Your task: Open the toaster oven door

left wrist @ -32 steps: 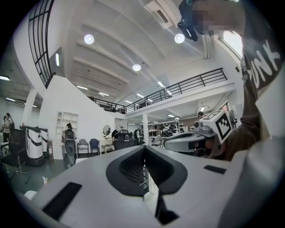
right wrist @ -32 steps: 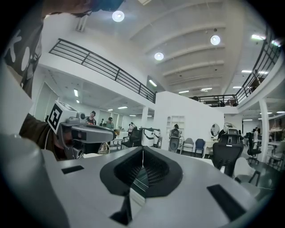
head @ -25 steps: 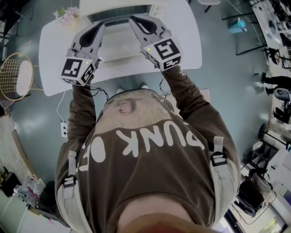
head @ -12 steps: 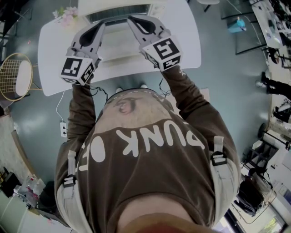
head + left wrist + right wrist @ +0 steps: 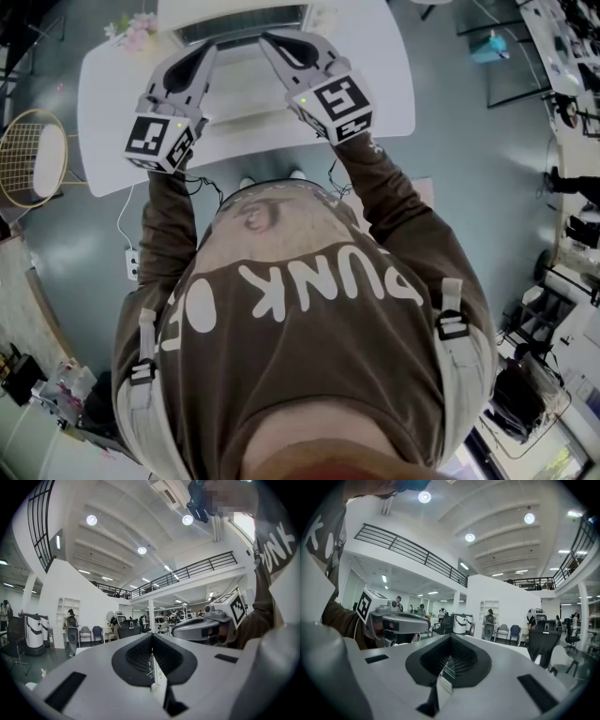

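The toaster oven [image 5: 242, 21] stands at the far edge of the white table [image 5: 389, 98], seen from above, its dark glass front facing me. Both grippers are held up over the table in front of it, touching nothing. My left gripper [image 5: 205, 51] is shut, its pads meeting with nothing between them [image 5: 152, 660]. My right gripper [image 5: 271, 40] is also shut and empty [image 5: 448, 662]. Each gripper view looks up into the hall and shows the other gripper [image 5: 201, 628] [image 5: 396, 620] alongside. Neither of those views shows the oven.
Pink flowers [image 5: 133, 28] sit on the table's far left corner. A gold wire chair [image 5: 33, 156] stands on the floor to the left, and a power strip [image 5: 131, 265] lies below the table. Desks and equipment line the right side [image 5: 572, 84].
Both grippers have crept slightly toward the oven. Their jaws stay shut and empty.
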`<state>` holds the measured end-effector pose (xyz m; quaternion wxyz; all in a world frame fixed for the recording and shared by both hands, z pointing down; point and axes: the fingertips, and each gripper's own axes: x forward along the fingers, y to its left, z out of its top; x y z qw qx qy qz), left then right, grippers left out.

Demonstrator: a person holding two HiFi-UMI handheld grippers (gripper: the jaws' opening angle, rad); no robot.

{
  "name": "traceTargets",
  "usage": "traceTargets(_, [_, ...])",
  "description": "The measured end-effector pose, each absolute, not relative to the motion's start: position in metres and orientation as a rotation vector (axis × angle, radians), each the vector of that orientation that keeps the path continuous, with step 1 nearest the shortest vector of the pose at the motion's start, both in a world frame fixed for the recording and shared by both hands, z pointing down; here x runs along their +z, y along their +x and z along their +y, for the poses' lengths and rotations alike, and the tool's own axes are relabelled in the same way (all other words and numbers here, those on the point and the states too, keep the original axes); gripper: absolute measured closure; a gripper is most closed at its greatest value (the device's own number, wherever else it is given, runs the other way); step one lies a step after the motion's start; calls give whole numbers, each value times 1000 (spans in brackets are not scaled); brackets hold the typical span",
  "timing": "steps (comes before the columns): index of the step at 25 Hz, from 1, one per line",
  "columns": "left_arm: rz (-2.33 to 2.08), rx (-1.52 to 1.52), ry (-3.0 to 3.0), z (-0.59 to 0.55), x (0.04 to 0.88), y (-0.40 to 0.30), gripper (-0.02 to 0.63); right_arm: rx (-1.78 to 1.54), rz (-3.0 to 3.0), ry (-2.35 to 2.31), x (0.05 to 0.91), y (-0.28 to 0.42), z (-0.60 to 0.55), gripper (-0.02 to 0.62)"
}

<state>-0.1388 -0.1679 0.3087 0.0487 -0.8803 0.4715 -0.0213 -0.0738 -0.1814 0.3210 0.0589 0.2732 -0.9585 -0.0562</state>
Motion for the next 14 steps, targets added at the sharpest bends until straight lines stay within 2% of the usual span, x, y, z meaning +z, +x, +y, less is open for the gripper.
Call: traceTargets(14, [1439, -69, -2688, -167, 309, -139, 601, -159, -2895, 824, 323, -75, -181, 589])
